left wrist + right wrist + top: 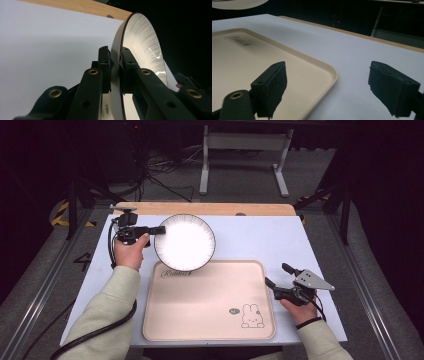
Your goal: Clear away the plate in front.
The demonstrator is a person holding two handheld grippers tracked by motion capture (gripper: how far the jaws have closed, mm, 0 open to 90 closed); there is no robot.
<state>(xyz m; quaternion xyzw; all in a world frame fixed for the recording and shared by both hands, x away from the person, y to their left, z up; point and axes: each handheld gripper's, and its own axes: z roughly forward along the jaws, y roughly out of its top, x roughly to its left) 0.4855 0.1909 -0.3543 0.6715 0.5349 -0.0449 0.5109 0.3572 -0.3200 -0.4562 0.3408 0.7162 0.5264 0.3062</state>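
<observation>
White glazed plate (184, 241), dark-rimmed, ribbed inside, held at far left above the table (260, 240), its near edge overlapping the far left corner of the beige tray (210, 302). Clamped at its left rim by the left gripper (159, 230): in the left gripper view one jaw sits on the underside, the other on the inner face, both closed tight against the rim (117, 62). Looks ceramic, so probably stiff, fairly heavy for a one-edge hold, glossy and likely slippery, breakable if dropped. Best taken deep on the rim and kept level; a pinch this far off centre may let it sag or twist. Right gripper (276, 279) at near right, just beside the tray's right edge, jaws spread wide, holding nothing. In the right gripper view, tray corner (332, 72) between its pads.
</observation>
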